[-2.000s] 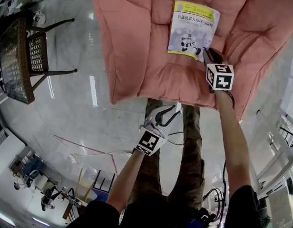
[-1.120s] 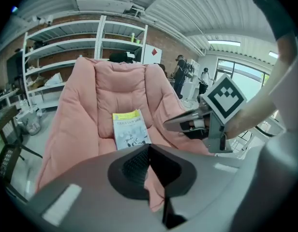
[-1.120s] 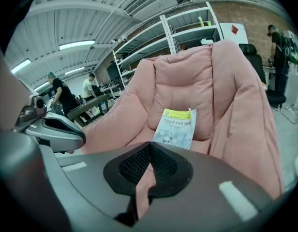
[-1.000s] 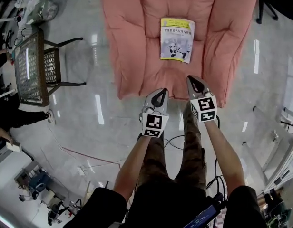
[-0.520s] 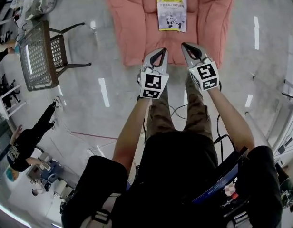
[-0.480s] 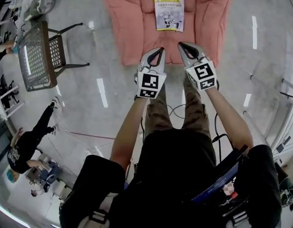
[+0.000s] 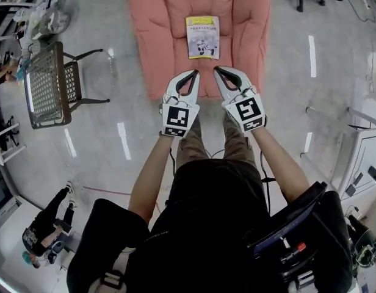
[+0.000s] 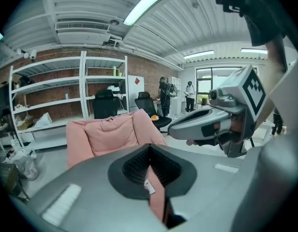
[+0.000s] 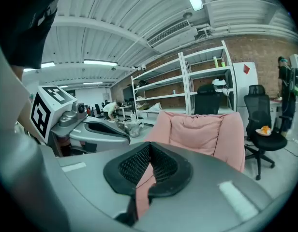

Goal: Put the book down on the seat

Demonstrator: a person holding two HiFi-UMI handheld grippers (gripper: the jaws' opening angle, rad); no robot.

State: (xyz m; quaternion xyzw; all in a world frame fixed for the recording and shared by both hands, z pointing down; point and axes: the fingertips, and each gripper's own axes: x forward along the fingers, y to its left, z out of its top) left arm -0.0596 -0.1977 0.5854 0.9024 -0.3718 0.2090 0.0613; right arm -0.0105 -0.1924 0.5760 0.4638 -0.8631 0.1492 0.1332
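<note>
A book (image 7: 202,37) with a yellow top band lies flat on the seat of a pink cushioned armchair (image 7: 160,41). My left gripper (image 7: 195,73) and right gripper (image 7: 216,69) are held side by side in front of the chair, both shut and empty, pointing toward it. In the left gripper view the chair (image 8: 105,134) stands ahead past the shut jaws, and the right gripper (image 8: 174,126) shows at the right. In the right gripper view the chair (image 9: 197,132) is ahead and the left gripper (image 9: 132,140) at the left. The book is hidden in both gripper views.
A wicker side table (image 7: 47,84) stands left of the armchair on the glossy grey floor. White shelving (image 8: 62,100) and black office chairs (image 9: 262,134) line the brick wall behind. A person crouches at lower left (image 7: 44,227). A cable (image 7: 264,179) trails on the floor by my legs.
Both grippers have risen together away from the armchair, and the view has pulled back. The book stays lying on the seat.
</note>
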